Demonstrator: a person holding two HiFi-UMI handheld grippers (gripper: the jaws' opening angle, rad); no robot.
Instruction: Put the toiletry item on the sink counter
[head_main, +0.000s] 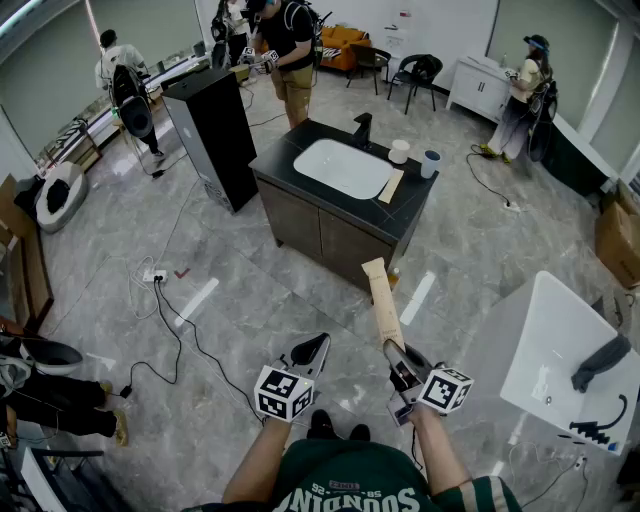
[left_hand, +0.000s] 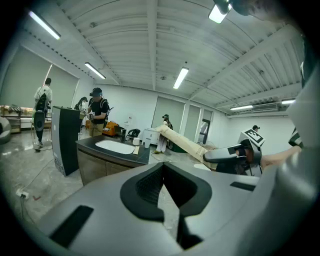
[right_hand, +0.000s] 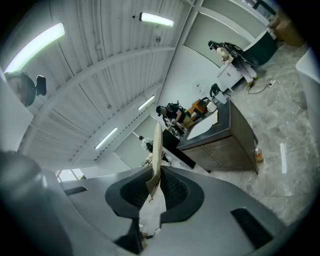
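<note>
Counter (head_main: 282, 165): one, well ahead of me, bearing one basin (head_main: 340, 167), one tap (head_main: 362, 130), two cups (head_main: 399, 151) and one flat beige box (head_main: 391, 186) lying beside the basin

Carton (head_main: 383, 300): one, long, thin, beige. It is in the air between me and the counter, its far end pointing that way

Right tongs (head_main: 398, 358): nearly closed, pinching the carton's flat faces at its near end

Judged light, stiff lengthwise and crushable. The end grip lets it lever, so a hold nearer the middle would be steadier

Left tongs (head_main: 310, 350): slightly apart, holding nothing
</note>
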